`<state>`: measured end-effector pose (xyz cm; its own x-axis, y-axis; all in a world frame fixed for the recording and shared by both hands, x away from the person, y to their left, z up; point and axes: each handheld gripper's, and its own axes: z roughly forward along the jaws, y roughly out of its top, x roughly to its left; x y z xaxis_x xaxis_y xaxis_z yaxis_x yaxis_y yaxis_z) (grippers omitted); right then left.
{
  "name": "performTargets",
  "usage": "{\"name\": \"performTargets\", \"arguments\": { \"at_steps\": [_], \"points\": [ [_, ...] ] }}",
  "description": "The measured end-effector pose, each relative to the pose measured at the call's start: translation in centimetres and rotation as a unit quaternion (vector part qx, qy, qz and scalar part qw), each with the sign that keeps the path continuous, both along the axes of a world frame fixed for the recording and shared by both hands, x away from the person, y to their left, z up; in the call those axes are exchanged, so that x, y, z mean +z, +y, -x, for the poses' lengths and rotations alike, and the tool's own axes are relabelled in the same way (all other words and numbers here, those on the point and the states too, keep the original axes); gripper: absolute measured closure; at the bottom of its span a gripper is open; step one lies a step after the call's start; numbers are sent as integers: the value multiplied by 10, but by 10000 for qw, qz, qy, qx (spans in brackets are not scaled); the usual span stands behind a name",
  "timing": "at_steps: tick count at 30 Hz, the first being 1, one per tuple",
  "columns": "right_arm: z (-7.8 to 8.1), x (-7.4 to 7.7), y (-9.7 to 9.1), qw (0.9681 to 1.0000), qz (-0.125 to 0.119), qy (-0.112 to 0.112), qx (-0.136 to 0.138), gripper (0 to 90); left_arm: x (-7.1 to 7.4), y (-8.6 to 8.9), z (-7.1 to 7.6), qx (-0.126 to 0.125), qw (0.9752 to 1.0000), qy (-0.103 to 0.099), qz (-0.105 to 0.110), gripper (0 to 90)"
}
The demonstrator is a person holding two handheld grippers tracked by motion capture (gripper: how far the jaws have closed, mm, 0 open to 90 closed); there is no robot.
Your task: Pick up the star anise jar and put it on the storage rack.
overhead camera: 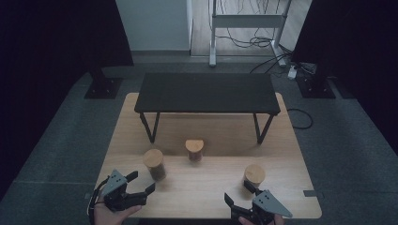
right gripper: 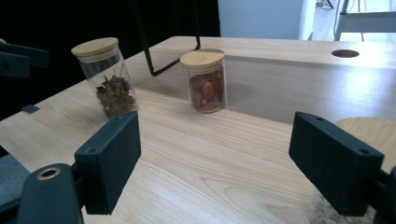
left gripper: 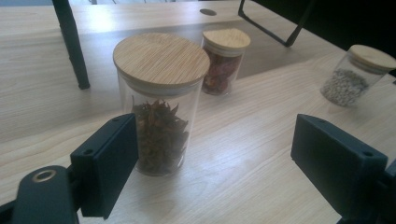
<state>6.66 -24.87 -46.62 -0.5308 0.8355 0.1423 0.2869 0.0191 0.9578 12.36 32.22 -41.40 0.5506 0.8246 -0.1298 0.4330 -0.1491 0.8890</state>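
Three glass jars with bamboo lids stand on the wooden table (overhead camera: 281,140). The star anise jar (overhead camera: 154,163) (left gripper: 161,98) (right gripper: 107,77) is at the left. The red chilli jar (overhead camera: 194,150) (left gripper: 224,60) (right gripper: 205,79) is in the middle, and the pale seed jar (overhead camera: 254,176) (left gripper: 357,74) (right gripper: 369,130) is at the right. My left gripper (overhead camera: 141,182) (left gripper: 215,140) is open just short of the star anise jar, which stands beyond its left jaw. My right gripper (overhead camera: 238,193) (right gripper: 215,144) is open, and the seed jar sits close beside its right jaw. Nothing is held.
A low black metal shelf (overhead camera: 206,91) on thin legs spans the back half of the table. A round hole (right gripper: 345,53) is cut in the tabletop. Beyond the table stand a white frame (overhead camera: 246,21) and floor cables (overhead camera: 277,58). Bare wood lies between the jars and the near edge.
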Motion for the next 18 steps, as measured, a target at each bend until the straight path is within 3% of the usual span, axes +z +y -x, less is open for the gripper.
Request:
{"name": "performTargets", "arguments": {
  "at_steps": [18],
  "points": [
    [-4,-2,2,9999,19,85,54,166,-4,-8,-21,70,9999,33,-93,144]
  ]
}}
